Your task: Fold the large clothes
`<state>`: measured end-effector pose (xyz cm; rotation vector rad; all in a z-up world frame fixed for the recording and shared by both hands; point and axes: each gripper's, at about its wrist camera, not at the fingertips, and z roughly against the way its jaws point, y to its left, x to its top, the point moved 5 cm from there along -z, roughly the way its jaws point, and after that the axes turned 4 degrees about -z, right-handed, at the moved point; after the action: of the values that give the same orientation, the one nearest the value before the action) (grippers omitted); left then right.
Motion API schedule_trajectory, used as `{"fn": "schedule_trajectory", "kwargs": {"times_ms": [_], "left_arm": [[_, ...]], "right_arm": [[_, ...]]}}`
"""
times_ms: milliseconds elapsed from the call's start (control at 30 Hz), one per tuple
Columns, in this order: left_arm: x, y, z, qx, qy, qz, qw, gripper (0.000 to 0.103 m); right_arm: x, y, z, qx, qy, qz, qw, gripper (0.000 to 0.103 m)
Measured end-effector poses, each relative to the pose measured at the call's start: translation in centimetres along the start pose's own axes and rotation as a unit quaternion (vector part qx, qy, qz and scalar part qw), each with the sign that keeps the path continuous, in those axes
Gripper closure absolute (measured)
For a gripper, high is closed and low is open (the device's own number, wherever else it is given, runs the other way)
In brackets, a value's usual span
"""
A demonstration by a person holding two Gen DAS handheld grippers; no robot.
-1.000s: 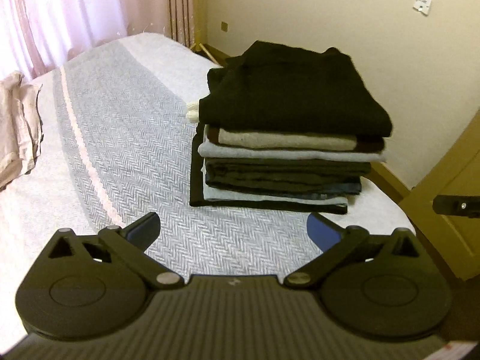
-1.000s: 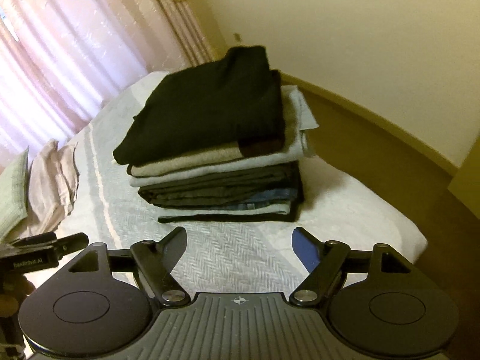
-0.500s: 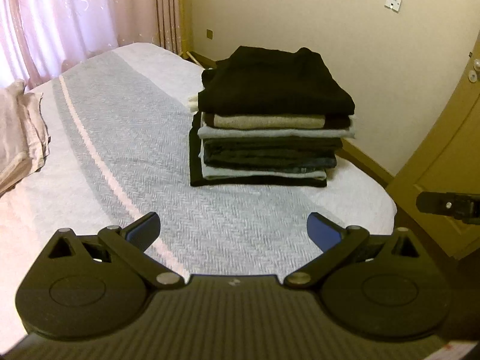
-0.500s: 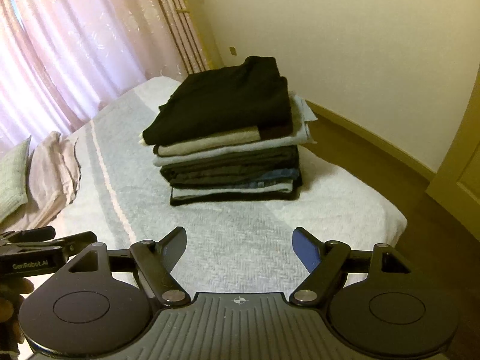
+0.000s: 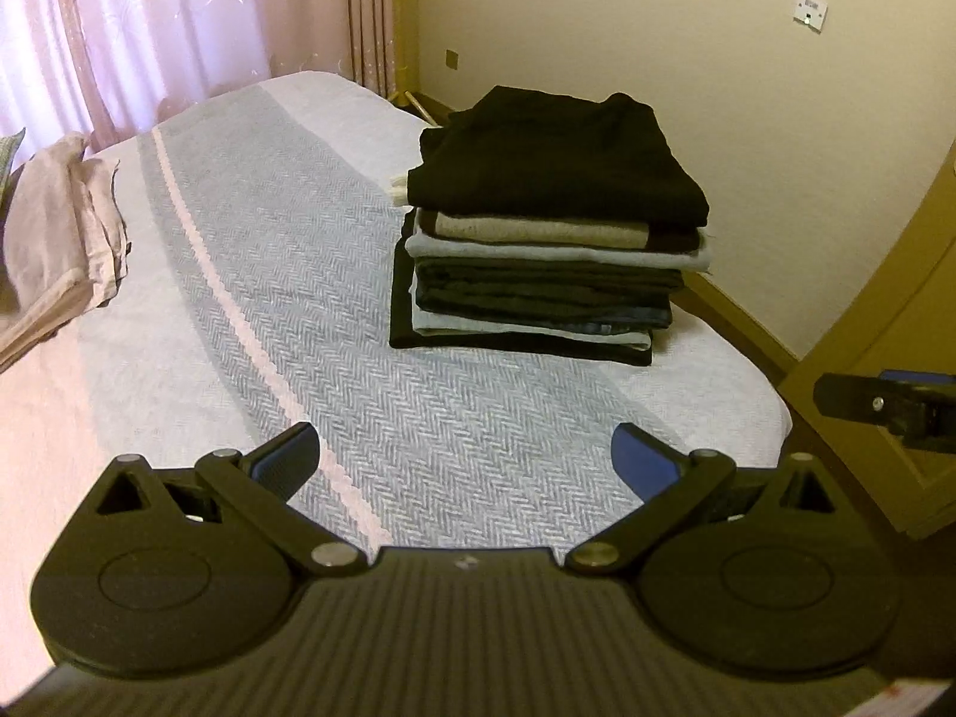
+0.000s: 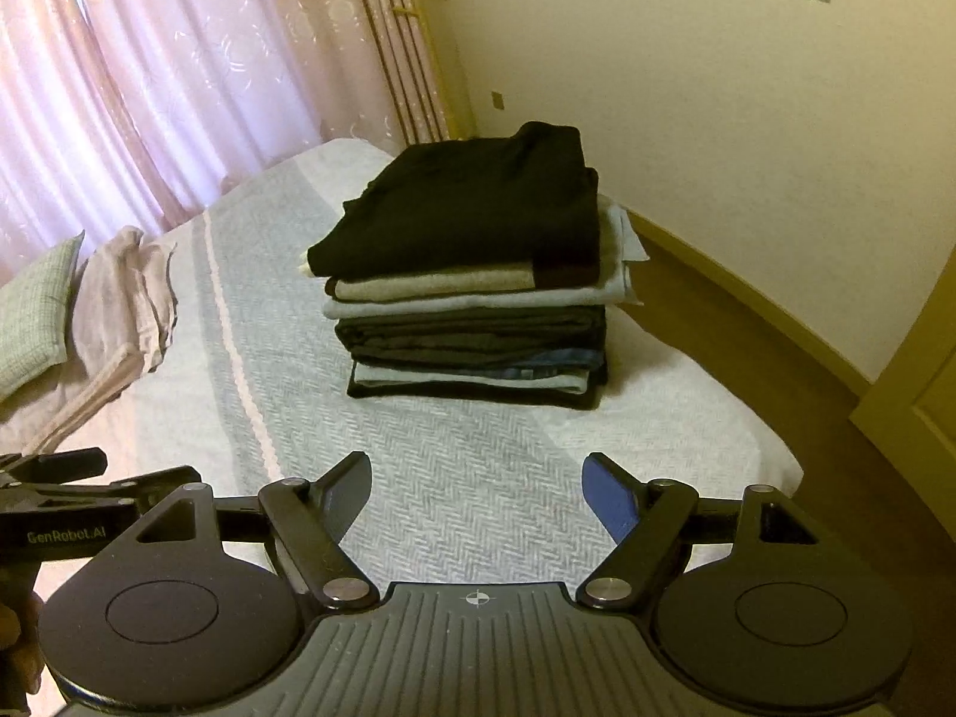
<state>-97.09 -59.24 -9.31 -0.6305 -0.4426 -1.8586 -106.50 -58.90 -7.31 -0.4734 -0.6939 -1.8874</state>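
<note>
While both tools are held back from the bed (image 5: 370,275), no fold is in hand. The left gripper (image 5: 466,460) is spread wide and nothing is held between its blue pads (image 5: 287,454). The right gripper (image 6: 478,490) is likewise spread wide and empty.

A stack (image 5: 549,239) of folded clothes is set on the bed near its far right corner, well apart from both grippers. A black garment (image 6: 472,209) lies on top; beige, pale blue, dark and denim layers are seen beneath it. The edges are roughly aligned.

The stack is judged to be finished work, so the task appears to be late or between garments. Pinkish cloth (image 5: 66,227) lies loosely folded at the left of the bed; whether it belongs to the task cannot be told. If it does, it would have to be reached, pinched at two corners and spread flat on the bare cover.

"GenRobot.AI" is printed on the left gripper's body, as seen from the right wrist (image 6: 66,535). No other writing can be read.
</note>
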Motion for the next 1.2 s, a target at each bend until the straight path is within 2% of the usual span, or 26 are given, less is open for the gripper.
{"fn": "schedule_trajectory", "kwargs": {"times_ms": [133, 1200], "left_arm": [[-0.2, -0.3, 0.1, 0.008, 0.003, -0.005, 1.0000, 0.001], [-0.3, -1.6, -0.4, -0.003, 0.009, -0.016, 0.9998, 0.001]], "right_arm": [[-0.4, 0.0, 0.2, 0.005, 0.004, -0.009, 1.000, 0.028], [-1.0, 0.2, 0.2, -0.009, 0.006, -0.011, 1.000, 0.028]]}}
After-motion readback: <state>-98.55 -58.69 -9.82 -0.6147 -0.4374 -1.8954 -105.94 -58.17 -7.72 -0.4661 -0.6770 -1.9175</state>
